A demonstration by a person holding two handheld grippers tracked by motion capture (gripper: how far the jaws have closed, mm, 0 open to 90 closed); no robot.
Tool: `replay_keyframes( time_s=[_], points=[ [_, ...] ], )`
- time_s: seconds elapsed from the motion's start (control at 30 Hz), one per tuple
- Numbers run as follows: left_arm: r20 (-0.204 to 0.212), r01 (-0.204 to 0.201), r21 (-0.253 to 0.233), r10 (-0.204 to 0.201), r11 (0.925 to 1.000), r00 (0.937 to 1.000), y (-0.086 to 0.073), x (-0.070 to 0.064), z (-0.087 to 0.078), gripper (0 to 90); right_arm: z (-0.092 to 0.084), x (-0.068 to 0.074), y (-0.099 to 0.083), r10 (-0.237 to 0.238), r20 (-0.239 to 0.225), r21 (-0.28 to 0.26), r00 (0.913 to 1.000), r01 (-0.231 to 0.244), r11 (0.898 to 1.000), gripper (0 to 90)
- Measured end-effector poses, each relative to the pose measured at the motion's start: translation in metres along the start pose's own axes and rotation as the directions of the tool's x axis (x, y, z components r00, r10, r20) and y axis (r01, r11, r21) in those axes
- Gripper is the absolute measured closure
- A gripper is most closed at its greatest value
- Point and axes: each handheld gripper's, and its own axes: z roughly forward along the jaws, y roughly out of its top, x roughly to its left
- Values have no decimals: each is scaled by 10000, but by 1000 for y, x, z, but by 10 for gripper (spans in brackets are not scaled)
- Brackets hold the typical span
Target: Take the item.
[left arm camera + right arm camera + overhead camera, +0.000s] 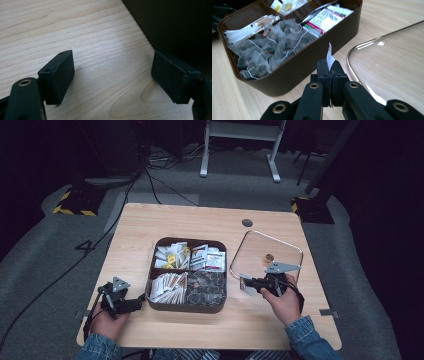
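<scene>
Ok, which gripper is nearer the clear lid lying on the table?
Right. The right gripper sits at the near left edge of the clear lid; the left gripper is across the brown box, by its left side.

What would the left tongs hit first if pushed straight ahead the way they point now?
Probably the dark outer wall of the compartment box. The left tongs are open, low over the bare wooden table, with the box wall close beside and ahead on one side. Depth is hard to judge, so they might just graze it.
</scene>
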Motion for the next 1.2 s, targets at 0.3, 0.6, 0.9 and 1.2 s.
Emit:
replay_keyframes(
  time_s=[0.3, 0.6, 0.9, 1.2],
  points=[
    [1, -2, 3, 2, 10000, 10000, 0, 0, 0, 194, 10, 1, -21, 393, -325, 513, 9987, -376, 9980, 889],
    [2, 2, 1, -2, 10000, 10000, 0, 0, 0, 194, 15, 3, -29, 650, -598, 741, 9961, -606, 9954, 887],
    [4, 0, 3, 0, 10000, 10000, 0, 0, 0, 194, 17, -2, -34, 555, -36, 1101, 9984, -548, 9924, 862],
    [3, 0, 1, 0, 10000, 10000, 0, 0, 0, 194, 19, -6, -41, 419, 270, 1603, 9988, -457, 9860, 791]
  ],
)
